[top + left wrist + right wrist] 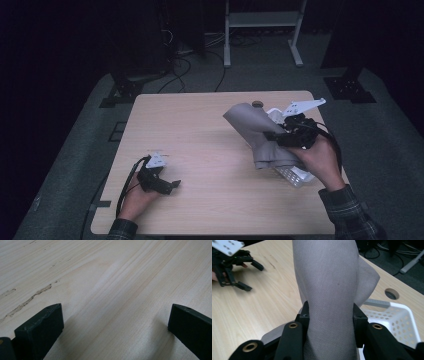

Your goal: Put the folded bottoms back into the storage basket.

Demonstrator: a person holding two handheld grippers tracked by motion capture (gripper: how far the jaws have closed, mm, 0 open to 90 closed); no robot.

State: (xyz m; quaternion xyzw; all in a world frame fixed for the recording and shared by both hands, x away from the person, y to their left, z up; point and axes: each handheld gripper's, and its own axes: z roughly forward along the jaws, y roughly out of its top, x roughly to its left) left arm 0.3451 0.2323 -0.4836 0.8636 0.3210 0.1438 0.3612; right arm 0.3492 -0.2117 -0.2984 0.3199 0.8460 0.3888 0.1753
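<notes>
While our right gripper (330,315) pinches a grey cloth (260,137) between its fingers (304,316), lifted above a white basket (295,172) at the tabletop's (200,125) right side, our left gripper (167,184) rests with fingers wide and empty. We judge the hanging cloth could snag the basket rim and drag it. The right gripper view shows the clamped fold; the high view shows the cloth's full drape.

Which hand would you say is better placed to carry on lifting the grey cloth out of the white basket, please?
Right. The right gripper is already clamped on the grey cloth above the white basket; the left gripper rests open on the table, far off.
</notes>
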